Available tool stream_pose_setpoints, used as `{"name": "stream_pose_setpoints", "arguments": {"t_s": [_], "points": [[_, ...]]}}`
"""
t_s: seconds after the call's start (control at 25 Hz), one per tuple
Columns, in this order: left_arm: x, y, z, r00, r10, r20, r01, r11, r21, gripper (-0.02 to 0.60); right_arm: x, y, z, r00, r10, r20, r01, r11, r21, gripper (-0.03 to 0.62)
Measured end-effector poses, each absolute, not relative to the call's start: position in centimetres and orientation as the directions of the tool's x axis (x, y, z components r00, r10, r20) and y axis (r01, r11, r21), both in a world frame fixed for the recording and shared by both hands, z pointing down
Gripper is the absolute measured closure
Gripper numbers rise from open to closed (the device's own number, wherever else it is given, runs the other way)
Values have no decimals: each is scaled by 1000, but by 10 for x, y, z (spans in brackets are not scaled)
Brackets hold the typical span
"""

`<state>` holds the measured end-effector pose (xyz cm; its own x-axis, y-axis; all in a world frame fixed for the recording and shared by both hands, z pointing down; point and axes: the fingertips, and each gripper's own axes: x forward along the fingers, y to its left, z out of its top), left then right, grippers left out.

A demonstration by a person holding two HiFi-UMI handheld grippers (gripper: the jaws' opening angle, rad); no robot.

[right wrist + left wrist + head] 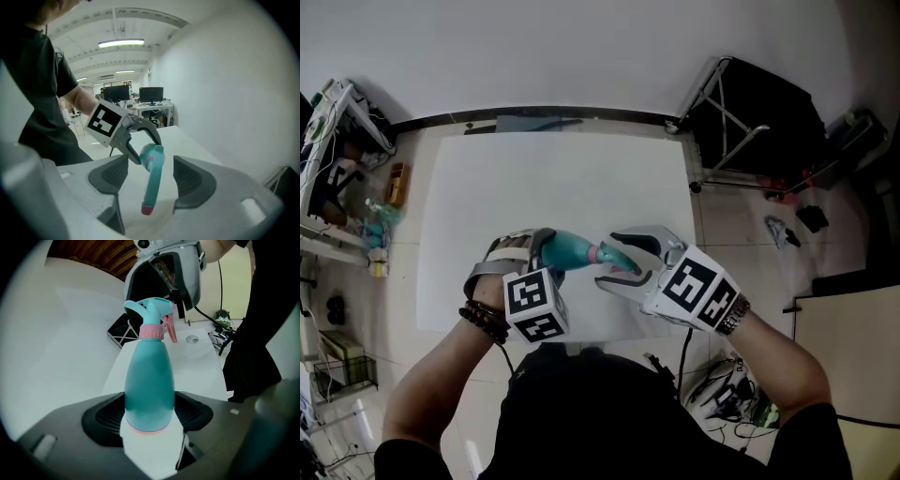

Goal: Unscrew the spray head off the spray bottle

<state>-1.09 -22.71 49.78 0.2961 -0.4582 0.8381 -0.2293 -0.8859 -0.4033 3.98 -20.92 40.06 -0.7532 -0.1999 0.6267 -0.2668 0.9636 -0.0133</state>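
Above the near edge of the white table (562, 178), your forearms angle inward so the grippers face each other. Your left gripper (542, 249) clamps the teal spray bottle (574, 251) by its body, lying level. Your right gripper's (617, 260) jaws stand apart on either side of the spray head (152, 183), clear of it.

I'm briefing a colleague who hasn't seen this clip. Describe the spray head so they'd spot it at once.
Above the near edge of the white table, the left gripper clamps a teal bottle by its base. The spray head tops its narrow end, between the right gripper's open jaws. It alone has a pink collar and trigger.
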Motion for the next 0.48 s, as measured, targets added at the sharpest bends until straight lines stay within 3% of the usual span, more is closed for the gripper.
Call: {"name": "stream_pose_setpoints", "arguments": {"t_s": [0.28,0.48], "points": [[-18,-233,488,204,-563,801,-180,-826,-534,227,36,-213,420,-733,-163,660,-358,918,-171,314],[-19,-237,484,165,-609,776,-150,-793,-590,227,36,-218,422,-738,-167,654,-420,872,-252,394]]}}
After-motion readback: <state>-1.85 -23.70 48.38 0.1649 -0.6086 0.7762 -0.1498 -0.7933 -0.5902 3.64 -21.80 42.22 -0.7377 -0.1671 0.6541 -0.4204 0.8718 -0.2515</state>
